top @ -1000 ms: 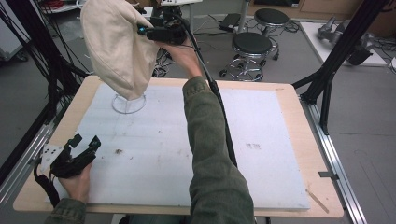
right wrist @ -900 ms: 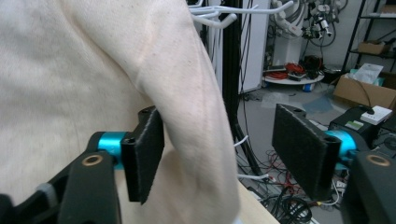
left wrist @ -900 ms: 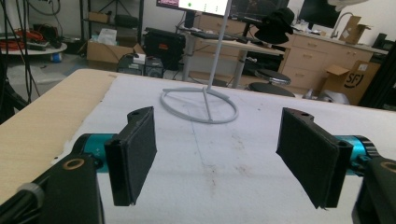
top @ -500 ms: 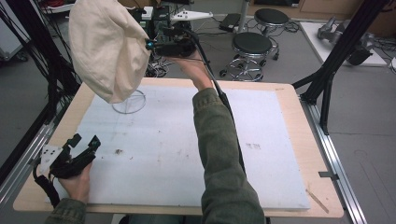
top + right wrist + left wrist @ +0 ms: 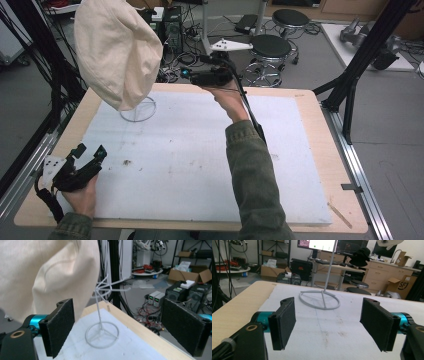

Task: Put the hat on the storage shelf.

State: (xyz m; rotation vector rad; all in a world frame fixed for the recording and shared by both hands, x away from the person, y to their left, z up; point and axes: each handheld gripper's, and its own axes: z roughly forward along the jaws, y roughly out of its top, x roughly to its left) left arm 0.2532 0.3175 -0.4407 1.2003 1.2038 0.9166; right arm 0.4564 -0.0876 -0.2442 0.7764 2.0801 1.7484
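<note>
The right gripper [image 5: 187,75] is held above the far edge of the table [image 5: 310,107], pointing left toward the hat [image 5: 117,50]. Its jaws have just been opening and now stand wide apart with nothing between them; in the right gripper view the two black pads [image 5: 61,326] frame bare air, clear of the cloth. The hat, cream and floppy, hangs draped over the top of a white wire stand [image 5: 138,109] and sags down on the side away from the gripper. In the right gripper view the stand's [image 5: 101,333] thin stem rises from a ring base on the white mat [image 5: 200,155], and its wire top pokes out beside the cloth [image 5: 47,272].

The left gripper [image 5: 87,156] rests low at the near left corner of the mat, well apart from the stand. Its jaws are also spread wide and empty, pointed across the mat toward the ring base [image 5: 319,299].
</note>
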